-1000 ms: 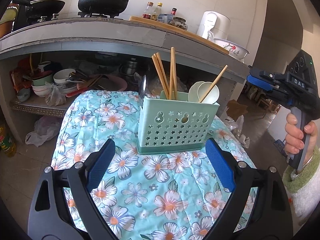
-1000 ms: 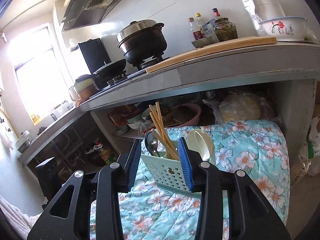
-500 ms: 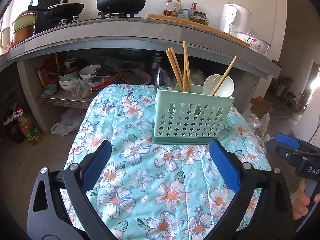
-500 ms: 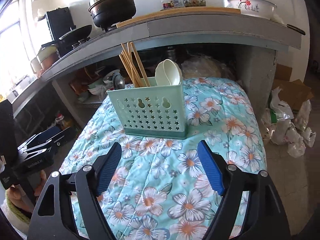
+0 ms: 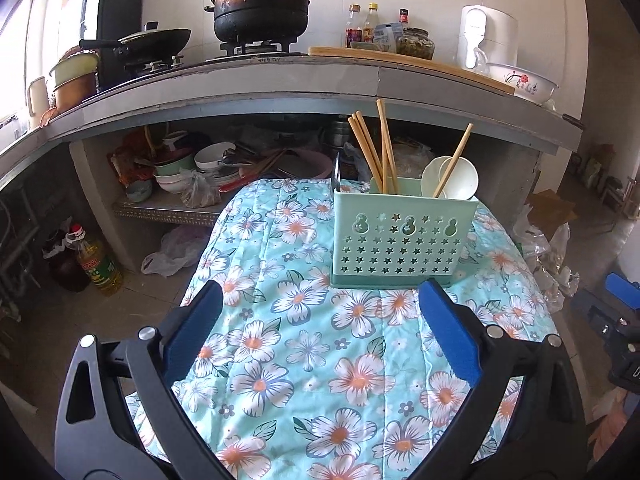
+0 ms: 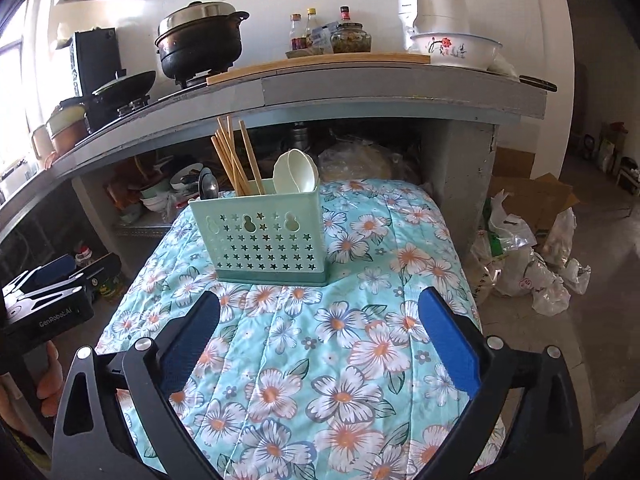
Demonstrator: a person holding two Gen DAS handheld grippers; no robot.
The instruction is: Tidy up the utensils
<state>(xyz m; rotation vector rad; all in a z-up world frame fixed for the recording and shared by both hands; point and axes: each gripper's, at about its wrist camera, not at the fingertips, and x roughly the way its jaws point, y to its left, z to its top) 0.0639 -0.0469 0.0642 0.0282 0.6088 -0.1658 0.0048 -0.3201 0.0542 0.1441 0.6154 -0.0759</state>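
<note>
You see a mint-green utensil holder punched with star and gourd cut-outs, at one o'clock on the turquoise cloth printed with white, orange-centred flowers. Tan chopsticks and pale cream spoons stand in it. Your gripper pads are blue on black frames. At eleven o'clock sits a blackened pot.

The lower parts of the wooden chopsticks and pale ceramic spoons were hidden inside the mint-green star-perforated plastic caddy. A dark metal utensil showed only its top behind the caddy's rim. Labels on the small sauce bottles were too small to read. The crockery under the grey concrete counter lay in shadow, indistinct.
</note>
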